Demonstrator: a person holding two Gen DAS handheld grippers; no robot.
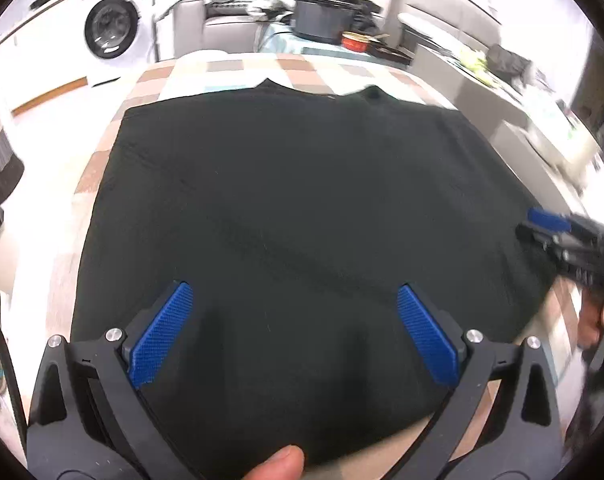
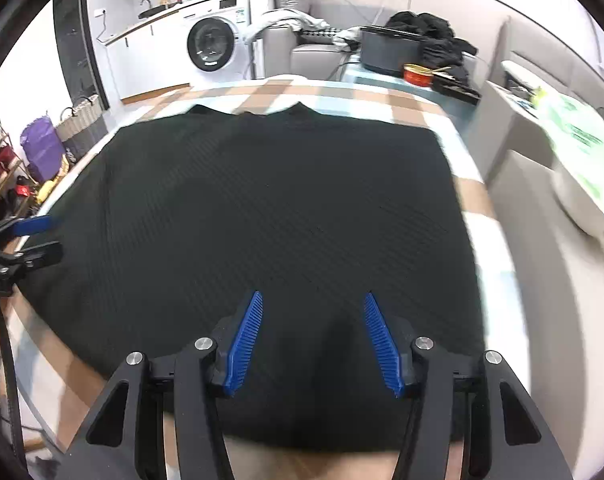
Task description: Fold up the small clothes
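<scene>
The shirt (image 1: 302, 208) lies flat beneath both grippers, spread over a checked cloth (image 1: 237, 70) on the table. The left gripper (image 1: 295, 330) stands wide above the shirt's near edge, nothing between its ribbed blue pads (image 1: 161, 336). The right gripper (image 2: 312, 340) is about half open over the near hem, pads clear of the fabric. The shirt is black with a fine diagonal rib, neckline at the far side. Beyond the table stand a dark pot (image 2: 390, 54) and a washer (image 2: 213, 44).

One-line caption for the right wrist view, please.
Right tool open above a black shirt spread flat on a checked cloth.
</scene>
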